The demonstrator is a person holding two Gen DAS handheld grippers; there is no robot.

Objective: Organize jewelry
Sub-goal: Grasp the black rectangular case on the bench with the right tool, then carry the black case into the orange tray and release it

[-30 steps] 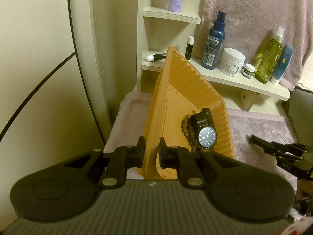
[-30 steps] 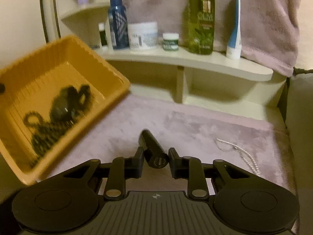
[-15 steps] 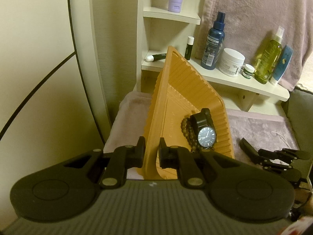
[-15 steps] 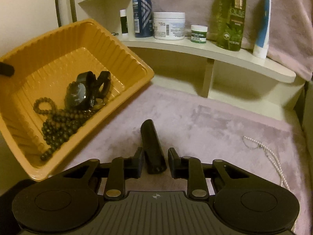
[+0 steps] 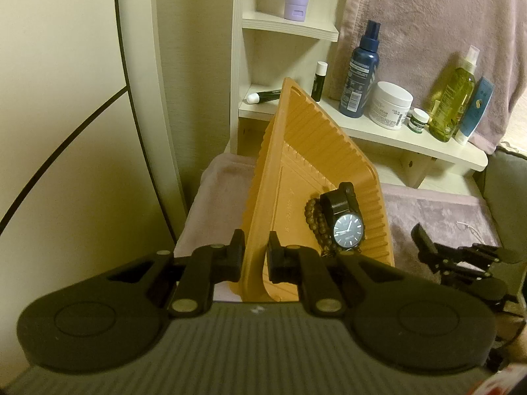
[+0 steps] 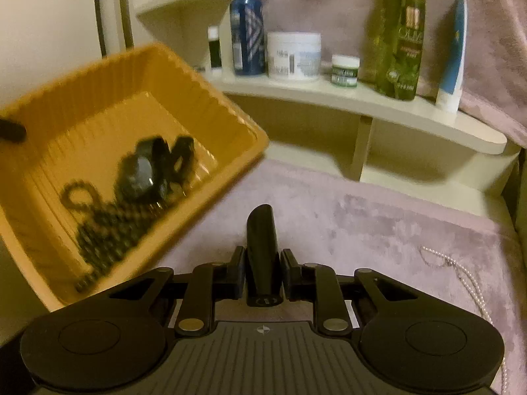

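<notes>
my left gripper (image 5: pixel 256 253) pinches tilted tray (image 5: pixel 296 164) rim; right gripper (image 6: pixel 262 271) closing on black clip (image 6: pixel 262 250), tray at 10 o'clock.

A ribbed orange tray (image 5: pixel 296 151) holds a black watch (image 5: pixel 346 227) and dark brown beads (image 5: pixel 318 223) over mauve cloth (image 6: pixel 378 230).

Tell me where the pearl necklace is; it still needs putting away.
In the right wrist view, the pearl necklace lies at far right on the purple cloth, outside the orange tray.
</notes>
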